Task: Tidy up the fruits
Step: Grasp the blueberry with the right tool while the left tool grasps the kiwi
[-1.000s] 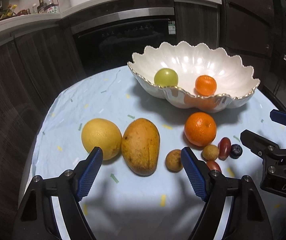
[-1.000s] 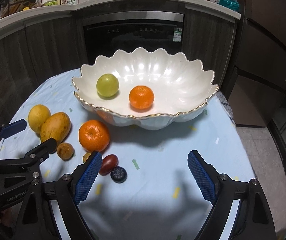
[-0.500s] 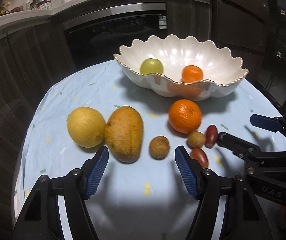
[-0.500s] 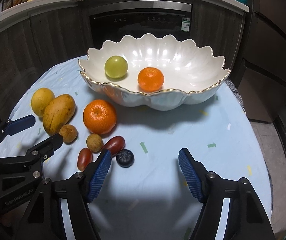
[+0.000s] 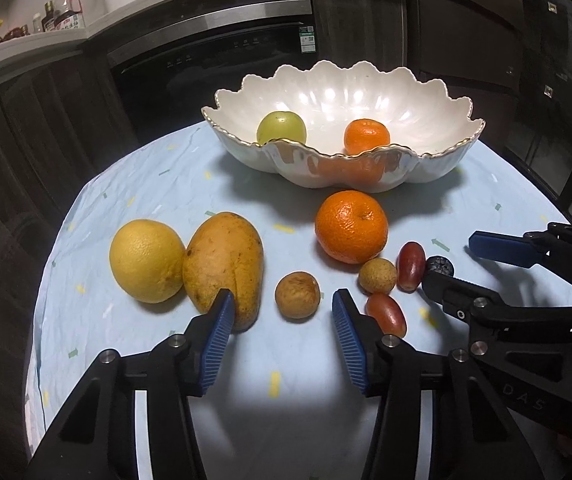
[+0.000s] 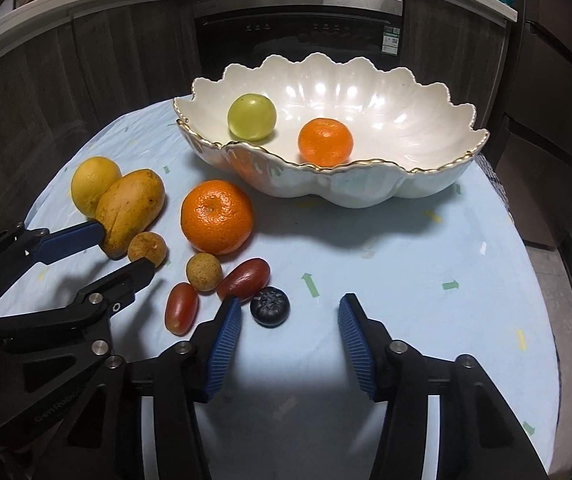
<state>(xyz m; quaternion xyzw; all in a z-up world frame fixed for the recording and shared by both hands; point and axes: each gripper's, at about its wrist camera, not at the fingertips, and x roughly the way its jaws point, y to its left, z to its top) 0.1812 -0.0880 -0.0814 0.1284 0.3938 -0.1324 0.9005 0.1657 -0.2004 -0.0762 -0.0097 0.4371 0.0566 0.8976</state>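
- The left gripper (image 5: 282, 318), black with blue ribbed pads, has just been closing; its jaws now stand partly apart over the pale blue cloth-covered surface (image 5: 166, 184), clamped on nothing.
- A small brown round longan-like fruit (image 5: 297, 295) lies just ahead of the gap between those jaws, untouched. The left pad's tip sits in front of the yellow-brown mango (image 5: 225, 264); contact cannot be told.
- The right gripper (image 6: 290, 320), same build, has also just been closing; its jaws are partly apart and hold nothing.
- A dark blueberry (image 6: 269, 306) rests on the surface just inside the right gripper's left pad, near it but apart.
- Beside the blueberry lie a dark red oblong fruit (image 6: 245, 278), a red grape tomato (image 6: 181, 307) and a second small tan round fruit (image 6: 203, 271).
- A large orange (image 6: 217, 216) and a yellow round citrus (image 6: 94, 185) also sit on the surface.
- The white scalloped gold-rimmed bowl (image 6: 426, 184) behind holds a green round fruit (image 6: 251, 116) and a small tangerine (image 6: 325, 141).
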